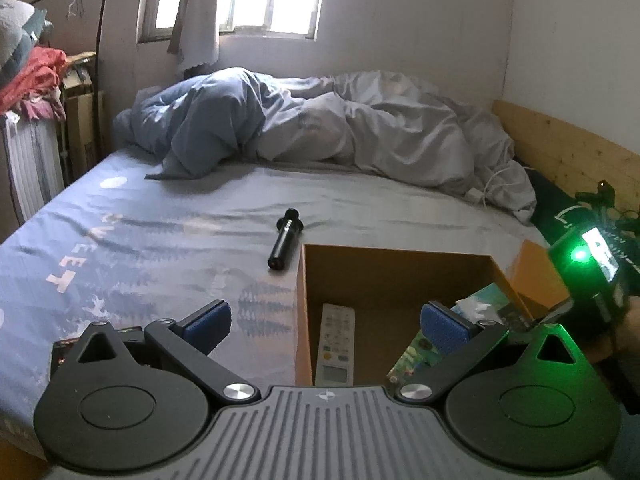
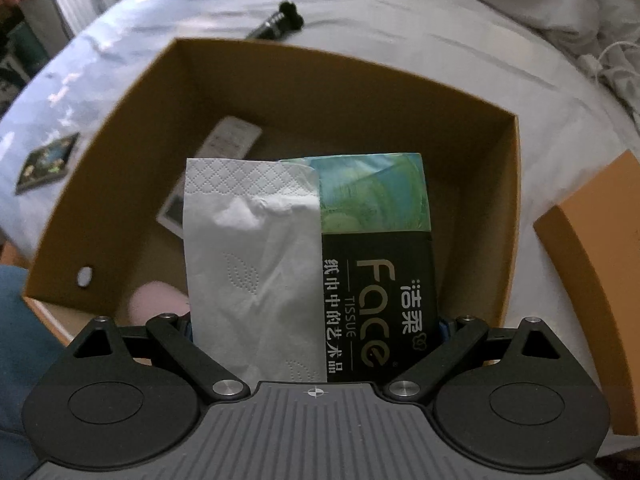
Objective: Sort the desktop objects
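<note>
Right gripper (image 2: 316,326) clamps the tissue pack (image 2: 344,256) over the cardboard box (image 2: 132,92); dropped, it probably buries the remote (image 2: 224,148). Left gripper (image 1: 325,326) gapes wide.

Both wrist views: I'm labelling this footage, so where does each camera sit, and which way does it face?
Left wrist: on the open left gripper, facing across the bed toward the window; its fingers show, and the right gripper beside it.
Right wrist: on the right gripper, looking down into the cardboard box; it clamps a tissue pack.
Shared: box, remote, tissue pack, black flashlight.
</note>
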The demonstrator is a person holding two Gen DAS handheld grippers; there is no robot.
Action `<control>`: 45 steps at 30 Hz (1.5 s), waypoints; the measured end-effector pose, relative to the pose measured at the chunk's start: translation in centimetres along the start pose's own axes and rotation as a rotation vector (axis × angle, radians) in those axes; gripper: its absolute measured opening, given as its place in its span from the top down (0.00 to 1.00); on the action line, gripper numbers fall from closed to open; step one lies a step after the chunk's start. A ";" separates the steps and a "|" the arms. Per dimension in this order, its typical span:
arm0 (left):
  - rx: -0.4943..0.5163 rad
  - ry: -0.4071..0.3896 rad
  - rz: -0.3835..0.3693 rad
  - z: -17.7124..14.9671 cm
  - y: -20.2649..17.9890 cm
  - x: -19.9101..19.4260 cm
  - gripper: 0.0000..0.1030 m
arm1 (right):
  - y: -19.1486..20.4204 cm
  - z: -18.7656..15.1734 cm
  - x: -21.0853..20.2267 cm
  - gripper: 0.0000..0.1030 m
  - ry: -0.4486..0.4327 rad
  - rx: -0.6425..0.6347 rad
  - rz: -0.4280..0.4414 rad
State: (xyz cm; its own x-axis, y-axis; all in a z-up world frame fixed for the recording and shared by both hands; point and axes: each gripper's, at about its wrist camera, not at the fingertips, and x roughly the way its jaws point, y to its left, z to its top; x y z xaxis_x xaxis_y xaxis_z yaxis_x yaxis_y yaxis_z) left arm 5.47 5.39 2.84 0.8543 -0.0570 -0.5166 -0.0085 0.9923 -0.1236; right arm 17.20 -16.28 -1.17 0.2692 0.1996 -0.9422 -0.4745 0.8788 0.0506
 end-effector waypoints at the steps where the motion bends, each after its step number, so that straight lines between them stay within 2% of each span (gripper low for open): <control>1: -0.003 0.001 -0.001 -0.1 0.1 -0.1 0.00 | 0.1 -0.1 0.3 0.06 0.010 -0.001 -0.004; 11: -0.026 0.016 0.009 -0.1 0.5 0.4 0.00 | 1.0 -0.9 1.4 0.03 0.074 0.012 -0.043; 16: -0.031 0.018 0.010 0.0 0.4 0.3 0.00 | 1.3 -1.2 -0.1 0.02 0.050 0.016 -0.036; 20: -0.033 0.014 0.006 0.2 0.2 0.3 0.00 | 1.2 -1.4 -2.7 0.01 -0.002 0.024 -0.002; 29: -0.034 -0.014 0.005 0.6 0.1 -0.4 0.00 | -0.1 -3.0 -10.6 0.00 -0.179 0.061 0.048; 35: 0.013 -0.062 -0.009 0.5 -0.6 -1.1 0.00 | -2.5 -4.4 -15.2 0.00 -0.353 0.100 0.036; 37: 0.042 -0.083 -0.011 0.3 -1.1 -1.4 0.00 | -4.2 -4.8 -15.9 0.00 -0.412 0.113 0.018; 45: 0.071 -0.093 -0.032 -0.8 -2.7 -1.3 0.00 | -5.1 -9.9 -17.2 0.00 -0.620 0.174 0.012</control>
State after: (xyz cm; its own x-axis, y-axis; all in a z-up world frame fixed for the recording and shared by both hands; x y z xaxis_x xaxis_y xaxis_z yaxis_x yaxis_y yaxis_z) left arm 3.93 2.68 3.17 0.8980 -0.0814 -0.4324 0.0533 0.9956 -0.0767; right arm 6.74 -28.51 11.51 0.7237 0.3777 -0.5776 -0.3517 0.9219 0.1622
